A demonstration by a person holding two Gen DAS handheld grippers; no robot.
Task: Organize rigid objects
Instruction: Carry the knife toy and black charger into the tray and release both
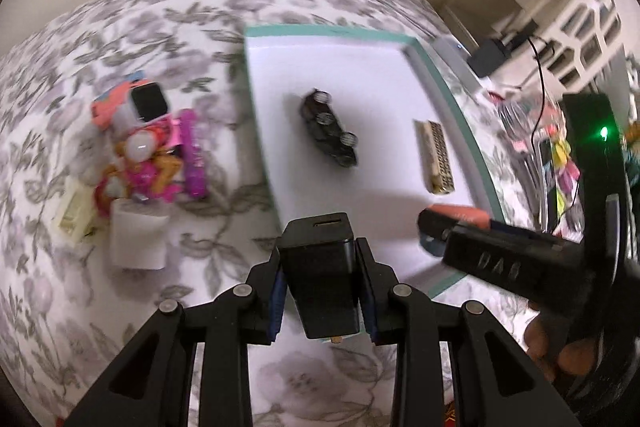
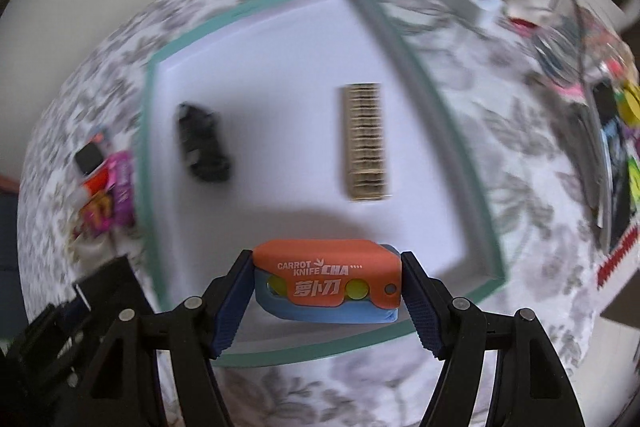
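The left gripper (image 1: 320, 267) has its jaws clamped on a black, blocky plastic charger (image 1: 320, 267), blue pads pressing both of its sides, the block standing up between the fingers with a slot on its top face. It hangs over the grey-flowered white bedcover (image 1: 120, 27), just off the near left corner of the white tray with the teal rim (image 1: 456, 131).

Over in the right wrist view, the right gripper (image 2: 327, 287) is squeezing an orange-and-blue plastic toy carrot knife (image 2: 327, 287) lengthwise, one pad on each end, the printed orange face towards the camera. It sits above the tray's near edge. From the left camera that same gripper shows at the right, the orange toy poking out over the tray's floor.

Inside the tray lie two things, well apart: a dark toy car (image 1: 329, 133) on its side towards the left, and a tan, ridged rectangular block (image 2: 365, 143) towards the right.

Left of the tray on the bedcover sits a jumbled pile: a smartwatch with a black face (image 1: 149, 101), a magenta tube (image 1: 194, 155), a white cube-shaped plug (image 1: 138, 239), and a cream part beside it, too blurred to name.
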